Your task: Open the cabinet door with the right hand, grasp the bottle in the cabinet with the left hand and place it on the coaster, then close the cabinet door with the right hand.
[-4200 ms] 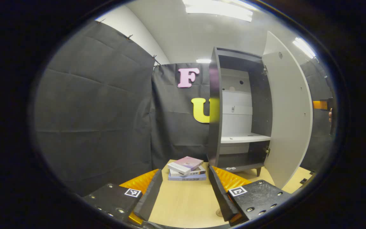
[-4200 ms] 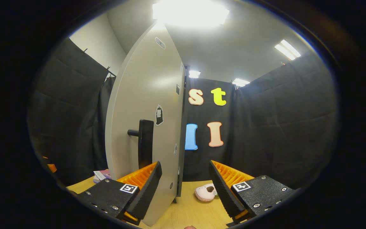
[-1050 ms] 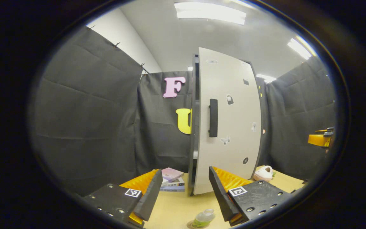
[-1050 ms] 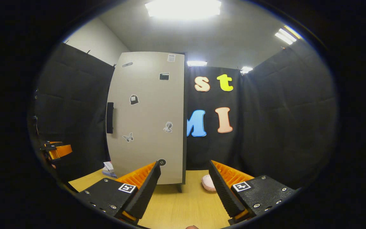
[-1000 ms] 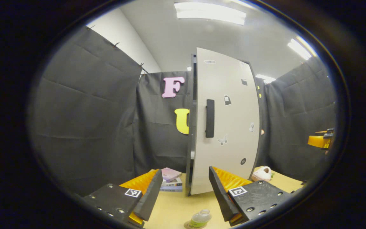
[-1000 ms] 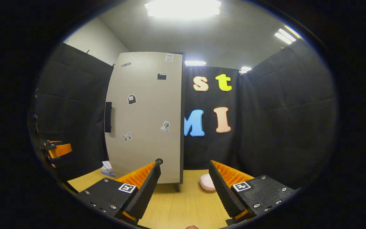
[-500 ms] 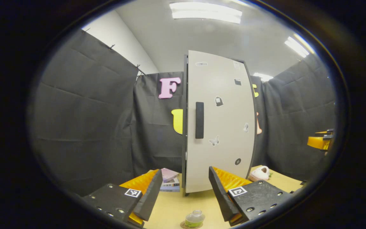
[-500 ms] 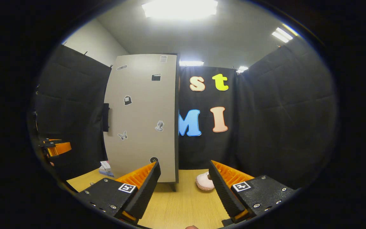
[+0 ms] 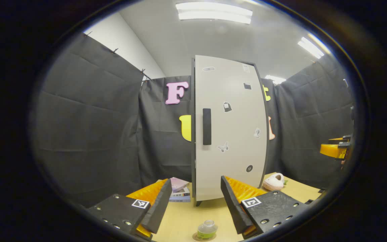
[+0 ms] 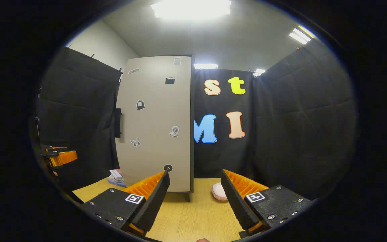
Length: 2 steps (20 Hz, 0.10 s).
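The tall cabinet stands at the back of the wooden table, its pale door point(image 9: 228, 127) shut, with a dark handle point(image 9: 207, 126) on its left side. In the right gripper view the same door point(image 10: 156, 124) carries small stickers. A small clear bottle point(image 9: 207, 228) with a green label stands upright on a round coaster point(image 9: 204, 237), low between my left gripper's fingers. My left gripper point(image 9: 196, 201) is open and holds nothing. My right gripper point(image 10: 195, 198) is open too, back from the cabinet. Each gripper also appears at the edge of the other's view, the right gripper point(image 9: 334, 149) and the left gripper point(image 10: 59, 156).
A stack of books point(image 9: 179, 193) lies left of the cabinet's foot, also seen as books point(image 10: 116, 177). A pink slipper point(image 9: 273, 182) rests to the cabinet's right, the slipper point(image 10: 219, 191) between my right fingers. The light wooden table point(image 10: 186, 218) spreads in front. Black cloth walls close in.
The cabinet door has swung from wide open to fully shut. The bottle came into the left gripper view on its coaster. Both grippers have drawn back.
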### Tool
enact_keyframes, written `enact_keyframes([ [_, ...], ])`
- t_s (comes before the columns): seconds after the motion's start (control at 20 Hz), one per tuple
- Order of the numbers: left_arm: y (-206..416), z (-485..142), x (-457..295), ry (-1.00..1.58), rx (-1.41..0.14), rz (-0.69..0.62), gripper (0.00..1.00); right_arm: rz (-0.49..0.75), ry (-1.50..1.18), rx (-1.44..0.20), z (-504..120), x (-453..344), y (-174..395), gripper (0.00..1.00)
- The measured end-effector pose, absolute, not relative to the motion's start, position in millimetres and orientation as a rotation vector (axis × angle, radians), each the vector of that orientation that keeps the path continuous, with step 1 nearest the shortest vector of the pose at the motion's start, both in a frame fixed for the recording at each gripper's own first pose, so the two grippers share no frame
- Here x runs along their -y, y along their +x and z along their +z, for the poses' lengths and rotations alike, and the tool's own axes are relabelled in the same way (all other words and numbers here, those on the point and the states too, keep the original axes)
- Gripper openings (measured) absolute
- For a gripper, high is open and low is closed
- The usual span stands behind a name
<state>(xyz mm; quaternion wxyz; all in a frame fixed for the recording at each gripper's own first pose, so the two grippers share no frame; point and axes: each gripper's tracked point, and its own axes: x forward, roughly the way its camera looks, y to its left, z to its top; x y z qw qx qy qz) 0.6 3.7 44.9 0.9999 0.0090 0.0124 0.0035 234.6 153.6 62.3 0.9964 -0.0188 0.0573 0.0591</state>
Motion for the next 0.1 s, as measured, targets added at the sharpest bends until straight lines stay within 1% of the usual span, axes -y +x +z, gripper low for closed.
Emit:
enact_keyframes([
  [0.1, -1.1, 44.3, -4.9, 0.018, -0.023, 0.006, 0.88, 0.121, -0.032, -0.114, 62.1, -155.5, 235.0, 0.94],
])
